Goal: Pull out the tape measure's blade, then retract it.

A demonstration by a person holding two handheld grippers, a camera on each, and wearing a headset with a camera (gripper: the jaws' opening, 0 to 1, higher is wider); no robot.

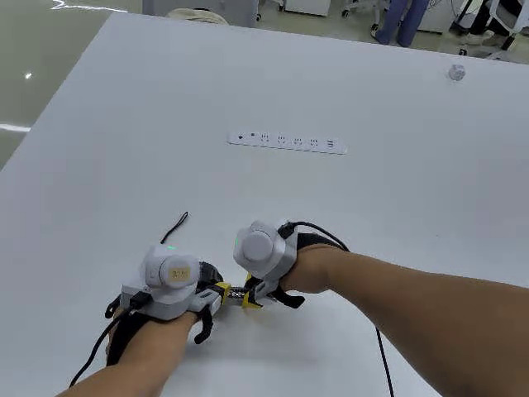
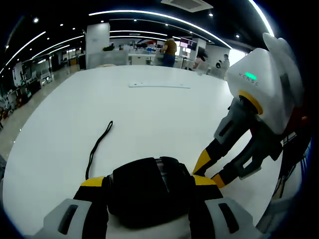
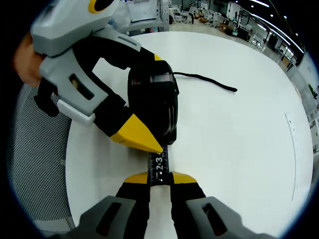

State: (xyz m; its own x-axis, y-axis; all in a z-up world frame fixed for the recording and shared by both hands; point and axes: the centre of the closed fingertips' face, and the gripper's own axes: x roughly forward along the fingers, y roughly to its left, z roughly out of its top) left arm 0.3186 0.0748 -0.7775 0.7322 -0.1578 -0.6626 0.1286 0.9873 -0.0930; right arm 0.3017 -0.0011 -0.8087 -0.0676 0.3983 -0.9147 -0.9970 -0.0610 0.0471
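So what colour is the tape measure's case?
The tape measure's case is black; the right gripper view shows it best.

Wide white table [image 1: 347, 215] here, plain and matte, running far back toward the room. Out in the middle lies a white power strip [image 1: 287, 142], flat, sockets up, well apart from everything else. Far right, near the back edge, a small grey round thing [image 1: 457, 73], possibly a cap; too small to tell. Close in, the black tape measure [image 3: 152, 99] sits down on the surface, its thin black strap [image 1: 174, 227] trailing loose across the white top just beyond it.
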